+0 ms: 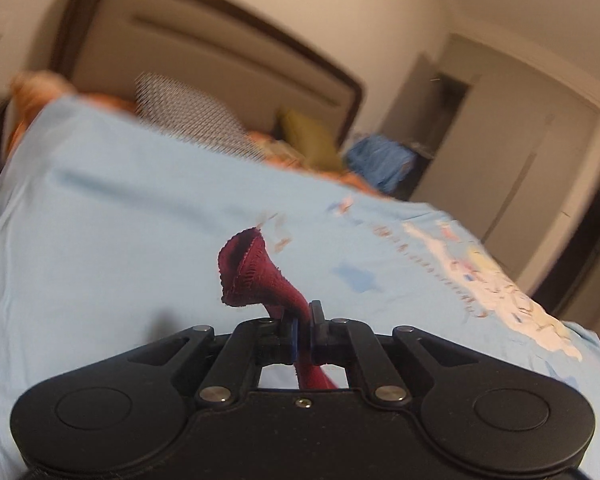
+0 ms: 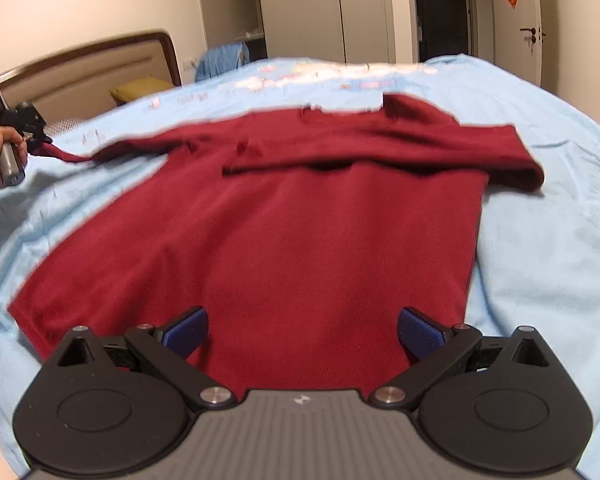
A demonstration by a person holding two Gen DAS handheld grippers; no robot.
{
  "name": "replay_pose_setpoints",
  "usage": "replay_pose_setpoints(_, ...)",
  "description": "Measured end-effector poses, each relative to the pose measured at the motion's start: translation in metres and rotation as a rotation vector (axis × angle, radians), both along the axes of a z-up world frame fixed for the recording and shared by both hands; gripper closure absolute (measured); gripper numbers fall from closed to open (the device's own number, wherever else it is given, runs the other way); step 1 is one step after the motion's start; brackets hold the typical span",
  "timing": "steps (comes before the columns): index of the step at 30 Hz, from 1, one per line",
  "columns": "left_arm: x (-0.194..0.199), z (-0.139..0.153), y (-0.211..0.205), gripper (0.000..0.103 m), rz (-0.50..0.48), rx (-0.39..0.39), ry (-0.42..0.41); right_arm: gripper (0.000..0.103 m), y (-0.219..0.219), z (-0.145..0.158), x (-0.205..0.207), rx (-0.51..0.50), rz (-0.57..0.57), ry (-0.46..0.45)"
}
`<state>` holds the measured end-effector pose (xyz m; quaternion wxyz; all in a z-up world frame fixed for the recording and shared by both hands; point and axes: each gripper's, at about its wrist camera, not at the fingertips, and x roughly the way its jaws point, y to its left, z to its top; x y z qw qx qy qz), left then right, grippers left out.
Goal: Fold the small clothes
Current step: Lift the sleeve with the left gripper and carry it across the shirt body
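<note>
A dark red long-sleeved sweater lies flat on the light blue bedsheet. Its right sleeve is folded across the chest. Its left sleeve is stretched out to the left, where my left gripper is shut on the cuff. In the left wrist view the left gripper pinches the red cuff, which sticks up above the sheet. My right gripper is open and empty, hovering above the sweater's bottom hem.
A brown headboard with pillows is at the bed's far end. A blue garment hangs beside it. Wardrobe doors and a room door stand beyond the bed.
</note>
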<state>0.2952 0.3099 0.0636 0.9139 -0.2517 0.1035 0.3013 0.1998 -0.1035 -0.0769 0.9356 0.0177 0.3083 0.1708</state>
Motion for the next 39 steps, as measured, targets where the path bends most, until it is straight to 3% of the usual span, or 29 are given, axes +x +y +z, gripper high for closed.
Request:
replay_pose_setpoints(4,0.011,0.043,-0.043,0.099,-0.134,0.178,-0.055,0.000,-0.014,0.014,0.010,0.043,-0.035,-0.038)
replay_pose_setpoints(9,0.025,0.077,-0.110,0.099,-0.311,0.325,-0.112,0.000,-0.027,0.016,0.013,0.071,-0.078,-0.038)
replay_pose_setpoints(17,0.050,0.087,-0.225,0.099,-0.582,0.433,-0.144,0.000,-0.049,0.012,0.006,0.105,-0.120,-0.013)
replay_pose_setpoints(24,0.057,0.052,-0.314,0.099,-0.819,0.452,-0.131,0.000,-0.073,0.013,0.000,0.138,-0.200,-0.028)
replay_pose_setpoints(28,0.065,0.013,-0.351,0.099,-0.927,0.466,-0.080,0.000,-0.092,0.010,-0.004,0.152,-0.254,-0.025)
replay_pose_setpoints(32,0.071,-0.025,-0.384,0.099,-0.997,0.512,-0.013,0.000,-0.109,0.007,-0.010,0.156,-0.301,-0.020)
replay_pose_setpoints(39,0.077,-0.076,-0.400,0.099,-1.054,0.493,0.081,0.000,-0.128,0.001,-0.021,0.149,-0.360,-0.012)
